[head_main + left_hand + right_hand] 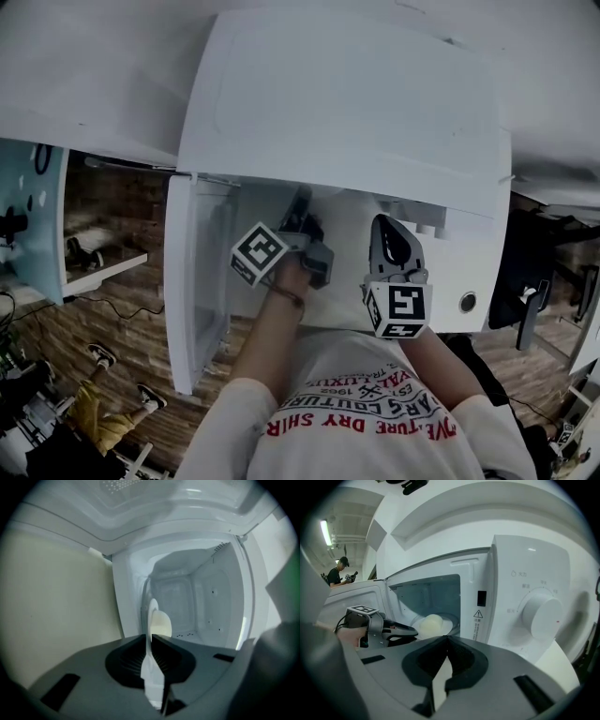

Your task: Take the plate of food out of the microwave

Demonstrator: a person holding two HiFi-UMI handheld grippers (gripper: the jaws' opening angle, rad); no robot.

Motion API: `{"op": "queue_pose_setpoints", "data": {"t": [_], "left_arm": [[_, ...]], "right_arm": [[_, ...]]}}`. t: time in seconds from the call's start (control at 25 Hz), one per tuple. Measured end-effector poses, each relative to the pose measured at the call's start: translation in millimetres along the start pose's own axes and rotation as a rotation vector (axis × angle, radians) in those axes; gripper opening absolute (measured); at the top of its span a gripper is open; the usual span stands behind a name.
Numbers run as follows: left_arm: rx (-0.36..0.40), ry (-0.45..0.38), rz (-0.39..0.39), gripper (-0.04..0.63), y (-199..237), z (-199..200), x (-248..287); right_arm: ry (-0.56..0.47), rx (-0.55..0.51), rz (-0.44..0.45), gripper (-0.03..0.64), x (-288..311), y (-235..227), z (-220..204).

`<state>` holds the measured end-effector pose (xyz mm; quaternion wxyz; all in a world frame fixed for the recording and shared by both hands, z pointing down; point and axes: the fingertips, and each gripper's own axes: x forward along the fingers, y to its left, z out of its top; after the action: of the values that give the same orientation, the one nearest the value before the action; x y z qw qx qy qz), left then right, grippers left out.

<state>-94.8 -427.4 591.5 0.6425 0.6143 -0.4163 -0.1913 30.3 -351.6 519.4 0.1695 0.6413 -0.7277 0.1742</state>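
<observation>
- My left gripper [151, 637] is pinched on the near rim of the white plate [153, 607]. The rim runs edge-on between its two jaws, and the pads press it from both sides.
- Just beyond those jaw tips, a pale rounded lump of food [162, 624] sits on the plate. I can't tell what kind of food it is.
- Plate and food are still inside the microwave [520, 564]. The white cavity walls close around them ahead of the left gripper.
- The microwave door [195, 291] hangs swung open on the outer side of my left gripper.
- My right gripper [447, 638] has its jaws pressed together at the tips, with nothing between them.
- It is held outside the microwave, in front of its face and beside my left gripper.
- Ahead of the right gripper and to its left, the plate and food show through the cavity opening. My left gripper reaches in to them, its marker cube [363, 610] at the back.
- Straight ahead of the right gripper there is a small warning label [477, 614] on the strip beside the opening.
- Ahead and to its right is the round white dial [541, 616] of the control panel.
- Far off to the right gripper's left, a person in a dark cap [337, 573] stands in the background.
</observation>
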Motion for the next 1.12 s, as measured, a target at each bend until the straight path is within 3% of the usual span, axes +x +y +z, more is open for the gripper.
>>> {"op": "queue_pose_setpoints", "data": {"t": [0.48,1.12], "left_arm": [[-0.091,-0.043,-0.062,0.014,-10,2,-14],[-0.094,0.008,-0.138,0.014,-31,-18,-78]], "right_arm": [[-0.005,-0.010,-0.010,0.011,-13,-4,-1],[-0.056,-0.008,-0.052,0.011,-54,2,3]]}}
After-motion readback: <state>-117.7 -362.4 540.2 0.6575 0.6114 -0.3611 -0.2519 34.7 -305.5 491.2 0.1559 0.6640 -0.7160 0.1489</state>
